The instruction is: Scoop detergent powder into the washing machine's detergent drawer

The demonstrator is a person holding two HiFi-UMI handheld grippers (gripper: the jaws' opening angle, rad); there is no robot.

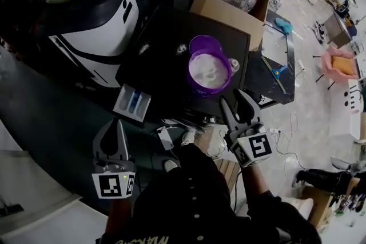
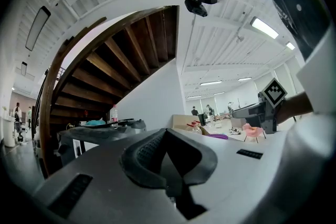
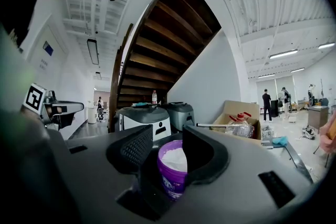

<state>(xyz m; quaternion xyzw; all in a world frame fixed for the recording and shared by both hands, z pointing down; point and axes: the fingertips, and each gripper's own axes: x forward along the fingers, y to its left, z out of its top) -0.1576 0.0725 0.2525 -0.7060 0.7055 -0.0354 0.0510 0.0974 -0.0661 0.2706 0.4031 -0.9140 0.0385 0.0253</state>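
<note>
**Head view, with both gripper views.** An open purple detergent tub (image 1: 209, 70), filled nearly to the rim with white powder, is shown upright on the dark tabletop (image 1: 160, 74). Its purple lid (image 1: 203, 41) lies just behind it, and a small pale round object (image 1: 233, 64), possibly the scoop, sits against its right side. The detergent drawer (image 1: 127, 101), white with a blue insert, is seen pulled open at the near-left edge of the tabletop, well apart from the tub. A cardboard box (image 1: 229, 8) stands beyond.

The right tongs (image 1: 234, 103) are held with jaws spread and empty. They are aimed at the tub, which is framed between them in the right gripper view but is not yet reached. The left tongs (image 1: 116, 131) are held low near the drawer, with tips brought together on nothing.

**Handling, as judged.** The powder is loose and light and is expected to spill at any tilt or jolt; pale dusting on the tabletop suggests as much. The tub wall looks stiff, smooth and probably slippery, and too wide to be spanned comfortably, so it is better steadied at the rim than lifted. If the pale object is indeed the scoop, it should be taken by its handle, kept level and carried low across to the drawer.
</note>
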